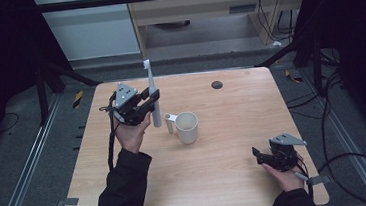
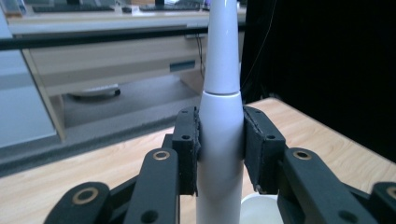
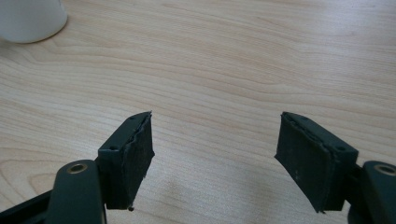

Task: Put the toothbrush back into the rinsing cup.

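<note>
Table (image 1: 218, 180) of pale wood carries just a few things. A white cup (image 1: 187, 127) stands near the middle, open side up, and it peeks in at the bottom of the left gripper view (image 2: 259, 210) and the top corner of the right gripper view (image 3: 30, 18). A small white cap (image 1: 170, 123) stands right beside the cup, on its left. A dark round spot (image 1: 216, 85) sits near the far edge. A pale cabinet (image 1: 198, 16) stands on the floor past the table.

The left gripper (image 1: 151, 96) holds a white electric toothbrush (image 1: 152, 93) just left of the cap. Both pads (image 2: 189, 149) press on the fat handle (image 2: 221, 144), one on each side. The toothbrush stands straight up, long way top to bottom, with its brush end at the top.

The right gripper (image 1: 257, 155) rests low near the table's right front corner, well apart from the cup. Its jaws stand wide apart, with bare wood between them (image 3: 215, 154).
</note>
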The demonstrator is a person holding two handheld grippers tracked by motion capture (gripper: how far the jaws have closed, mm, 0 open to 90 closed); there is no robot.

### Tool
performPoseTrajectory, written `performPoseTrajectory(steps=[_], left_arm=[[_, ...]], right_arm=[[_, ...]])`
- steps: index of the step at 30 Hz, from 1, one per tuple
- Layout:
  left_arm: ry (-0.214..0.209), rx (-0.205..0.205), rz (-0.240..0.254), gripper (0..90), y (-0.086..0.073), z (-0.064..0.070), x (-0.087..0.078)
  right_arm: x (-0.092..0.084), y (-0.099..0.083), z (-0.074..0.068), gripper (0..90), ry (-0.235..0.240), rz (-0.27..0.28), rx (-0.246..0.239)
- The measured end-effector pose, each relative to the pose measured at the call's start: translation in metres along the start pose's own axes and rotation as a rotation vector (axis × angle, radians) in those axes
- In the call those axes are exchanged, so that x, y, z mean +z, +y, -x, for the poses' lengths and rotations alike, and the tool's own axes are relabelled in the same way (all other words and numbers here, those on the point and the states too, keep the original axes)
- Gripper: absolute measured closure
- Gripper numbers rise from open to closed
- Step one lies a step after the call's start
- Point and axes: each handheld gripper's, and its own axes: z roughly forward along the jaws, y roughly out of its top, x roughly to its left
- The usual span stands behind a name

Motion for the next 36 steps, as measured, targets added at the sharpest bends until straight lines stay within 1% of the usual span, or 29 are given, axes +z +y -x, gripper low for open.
performPoseTrajectory(steps=[6,12,20,26,30,36], left_arm=[[-0.009,-0.005,0.043,67.5,0.005,0.008,0.009],[-0.025,-0.013,0.065,67.5,0.006,0.015,0.018],[-0.049,-0.007,0.079,67.5,0.003,0.026,0.029],[-0.061,-0.009,0.081,67.5,0.0,0.03,0.036],[-0.07,-0.014,0.076,67.5,-0.002,0.032,0.041],[-0.08,-0.006,0.065,67.5,-0.006,0.036,0.048]], right_arm=[[0.0,0.0,0.0,27.1,0.002,0.001,0.0],[0.0,0.0,0.0,27.1,0.006,0.001,-0.002],[0.0,0.0,0.0,27.1,0.007,0.002,0.002],[0.0,0.0,0.0,27.1,0.01,0.002,0.002],[0.001,0.0,0.0,27.2,0.01,0.002,0.004],[0.0,0.0,0.0,27.2,0.01,0.001,0.004]])
